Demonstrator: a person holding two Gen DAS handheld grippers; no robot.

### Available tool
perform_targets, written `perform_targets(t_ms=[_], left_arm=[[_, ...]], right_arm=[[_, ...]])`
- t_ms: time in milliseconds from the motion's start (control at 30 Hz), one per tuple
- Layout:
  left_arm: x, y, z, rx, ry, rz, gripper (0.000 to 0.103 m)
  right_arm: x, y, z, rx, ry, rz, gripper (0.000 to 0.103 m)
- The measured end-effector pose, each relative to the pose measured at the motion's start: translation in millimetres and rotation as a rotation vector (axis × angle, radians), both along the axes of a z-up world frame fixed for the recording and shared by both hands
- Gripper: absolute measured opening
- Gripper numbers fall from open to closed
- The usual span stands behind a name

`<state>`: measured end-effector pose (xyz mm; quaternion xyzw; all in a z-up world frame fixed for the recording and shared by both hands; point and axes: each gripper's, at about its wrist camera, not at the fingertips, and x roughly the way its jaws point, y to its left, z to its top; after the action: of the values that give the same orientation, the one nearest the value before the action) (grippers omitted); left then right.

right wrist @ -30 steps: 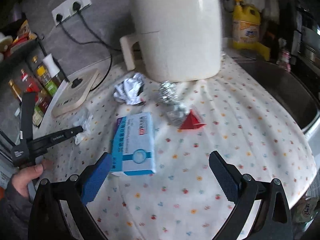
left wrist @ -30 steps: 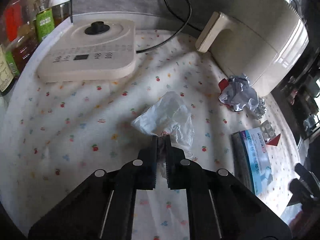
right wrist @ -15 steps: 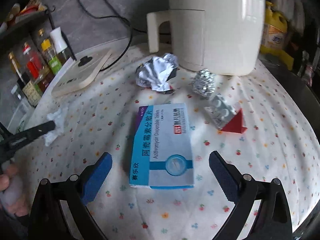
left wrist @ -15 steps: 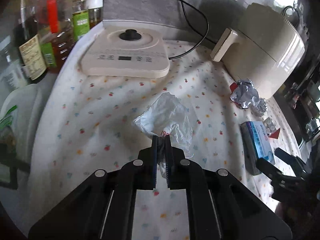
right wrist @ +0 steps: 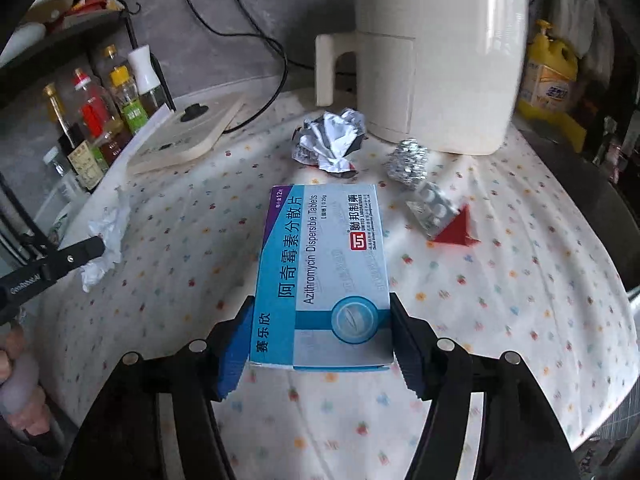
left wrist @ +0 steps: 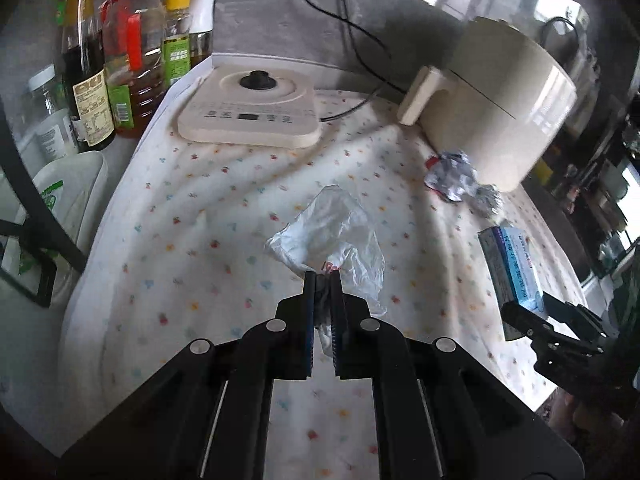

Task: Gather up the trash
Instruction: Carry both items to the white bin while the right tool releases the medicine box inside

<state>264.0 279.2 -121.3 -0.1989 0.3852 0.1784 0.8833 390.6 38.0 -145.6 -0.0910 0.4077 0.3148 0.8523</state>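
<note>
My left gripper (left wrist: 322, 280) is shut on a crumpled clear plastic wrapper (left wrist: 332, 232) and holds it above the patterned tablecloth (left wrist: 192, 248); the wrapper (right wrist: 106, 240) also shows at the left of the right wrist view. My right gripper (right wrist: 320, 320) is closed on the sides of a blue and white medicine box (right wrist: 324, 264), which also shows in the left wrist view (left wrist: 516, 268). A crumpled silver wrapper (right wrist: 330, 142), a foil ball (right wrist: 408, 160), a pill blister (right wrist: 432, 208) and a red paper piece (right wrist: 456, 230) lie on the cloth beyond the box.
A cream air fryer (right wrist: 436, 52) stands at the back. A flat cream cooker base (left wrist: 250, 114) with a cable lies at the back left. Oil and sauce bottles (left wrist: 116, 60) stand by the left edge. A yellow detergent bottle (right wrist: 552, 80) is at the far right.
My right gripper has moved forward to the medicine box and closed its jaws on it. My left gripper has lifted and drawn back with the plastic wrapper.
</note>
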Motion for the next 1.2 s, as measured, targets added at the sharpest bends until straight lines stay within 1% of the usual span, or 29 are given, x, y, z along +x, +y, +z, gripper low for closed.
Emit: perform_targets(t_ms=[300,533,767,1200], left_arm=[[-16.2,-60.5,18.0,0.011,-0.026,-0.053,0.007],[-31.3,-110.1,21.3,0.012,-0.031,-0.09,0.007],[-41.5,-152.3,20.6,0.011,-0.026,-0.137,0.007],[-60.4,-227.5,6.3,-0.004,0.006,-0.222,0.007]], right_arm=[[-34.1,-75.8,23.6,0.042,-0.021,-0.044,0.062],[-57.3,-131.1,30.0,0.057,-0.017,-0.076,0.062],[-76.2,-187.4,23.2,0.049,-0.004,-0.128,0.063],[-111.6,-273.9,-5.5,0.024,0.052,-0.219,0.063]])
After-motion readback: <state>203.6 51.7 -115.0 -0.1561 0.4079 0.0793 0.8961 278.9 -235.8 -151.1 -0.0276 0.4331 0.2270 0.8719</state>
